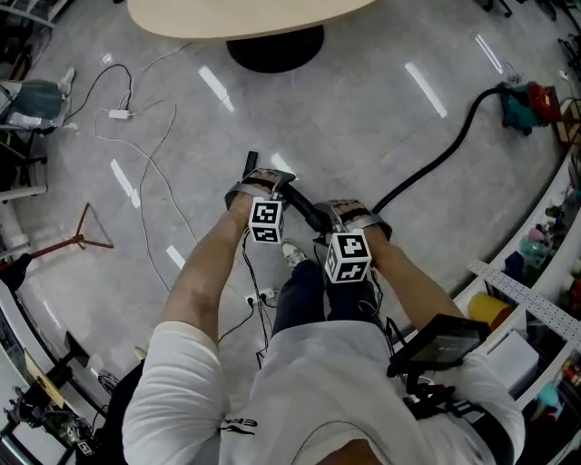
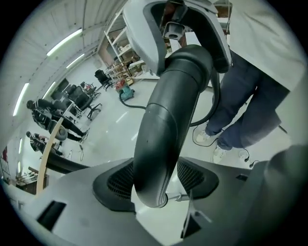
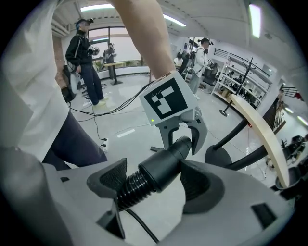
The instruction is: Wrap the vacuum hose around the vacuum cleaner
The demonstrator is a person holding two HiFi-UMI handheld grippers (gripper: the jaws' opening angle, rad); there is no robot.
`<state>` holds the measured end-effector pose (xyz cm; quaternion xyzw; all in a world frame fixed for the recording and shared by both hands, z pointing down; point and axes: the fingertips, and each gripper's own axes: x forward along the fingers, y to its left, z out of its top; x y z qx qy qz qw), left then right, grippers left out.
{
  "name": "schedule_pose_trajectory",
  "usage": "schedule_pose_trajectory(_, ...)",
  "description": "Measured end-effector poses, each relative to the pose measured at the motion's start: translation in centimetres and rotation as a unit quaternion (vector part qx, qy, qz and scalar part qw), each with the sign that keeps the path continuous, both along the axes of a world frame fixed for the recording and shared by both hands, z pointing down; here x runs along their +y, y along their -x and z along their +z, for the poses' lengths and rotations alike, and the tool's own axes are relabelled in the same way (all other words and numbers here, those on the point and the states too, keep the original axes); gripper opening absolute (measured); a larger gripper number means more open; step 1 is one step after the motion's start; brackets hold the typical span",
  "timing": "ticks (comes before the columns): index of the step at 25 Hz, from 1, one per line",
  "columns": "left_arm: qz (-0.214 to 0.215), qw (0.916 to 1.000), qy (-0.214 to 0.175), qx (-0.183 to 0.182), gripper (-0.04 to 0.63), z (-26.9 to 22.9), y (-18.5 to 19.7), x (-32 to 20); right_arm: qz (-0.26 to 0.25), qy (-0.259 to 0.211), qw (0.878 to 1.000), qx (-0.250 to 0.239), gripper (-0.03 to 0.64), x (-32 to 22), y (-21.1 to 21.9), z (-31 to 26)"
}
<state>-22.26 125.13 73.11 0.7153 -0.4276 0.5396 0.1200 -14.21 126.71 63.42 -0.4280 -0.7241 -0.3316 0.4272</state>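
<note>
1. Black vacuum hose [image 1: 434, 165] curves over the grey floor [image 1: 345, 109], from the person's hands to the vacuum cleaner [image 1: 526, 103]. The cleaner is teal and red. It sits well apart from the person, near the shelving [image 1: 531, 304] on the right.
2. Right tongs [image 3: 153, 180]: closed on the hose where the smooth cuff meets the ribbed part, a pad touching each side.
3. Left tongs [image 3: 184, 138]: spread wide and straddling the hose's rigid curved end tube [image 2: 163, 120]. The tube sits between the pads, and neither pad presses on it.
4. Both tongs point steeply down, close together in front of the person's legs, above the pale shoes [image 1: 292, 254].
5. Far side: a beige round bench [image 1: 245, 18] on a black foot [image 1: 275, 50], near the hose's line but not touching it.
6. Left side: white cables [image 1: 150, 173] loop across the floor, well apart from the hose. A reddish stand [image 1: 82, 234] lies beyond them.
7. At the feet: thin dark cables and a small white plug [image 1: 265, 295], just beside the legs.
8. Background: other people [image 3: 86, 53] stand across the room, and office chairs [image 2: 98, 79] are grouped near the far shelves.
</note>
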Motion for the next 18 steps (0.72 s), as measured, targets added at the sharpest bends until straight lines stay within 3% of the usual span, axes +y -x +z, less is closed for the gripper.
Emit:
schedule_pose_trajectory(2,0.009,0.9999,-0.008,-0.006,0.252,0.2,-0.3,-0.6,0.0,0.0,1.0,-0.001,0.354,0.1,0.0,0.0)
schedule_pose_trajectory(4,0.006,0.9998,-0.018,-0.01,0.144,-0.1,-0.3,-1.3,0.005,0.003,1.0,-0.002,0.354,-0.1,0.0,0.0)
schedule_pose_trajectory(7,0.0,0.9993,-0.019,-0.031,0.138,-0.7,0.5,-1.7,0.032,0.014,0.999,-0.003,0.354,-0.5,0.3,-0.2)
schedule_pose_trajectory(9,-0.005,0.9992,-0.009,-0.039,0.138,-0.6,0.8,-1.5,0.087,0.035,0.996,0.001,0.354,-1.1,0.5,-0.5)
schedule_pose_trajectory(12,-0.013,0.999,0.002,-0.042,0.138,-0.6,1.1,-1.1,0.185,0.078,0.979,0.026,0.354,-2.5,-0.4,-1.3)
schedule_pose_trajectory(14,-0.019,0.9989,0.004,-0.042,0.138,-0.8,1.2,-0.8,0.224,0.097,0.968,0.063,0.354,-2.6,-2.7,-0.9)
schedule_pose_trajectory(18,-0.022,0.9989,0.004,-0.041,0.138,-1.1,1.2,-0.6,0.25,0.066,0.959,0.117,0.354,-2.4,-7.5,1.9)
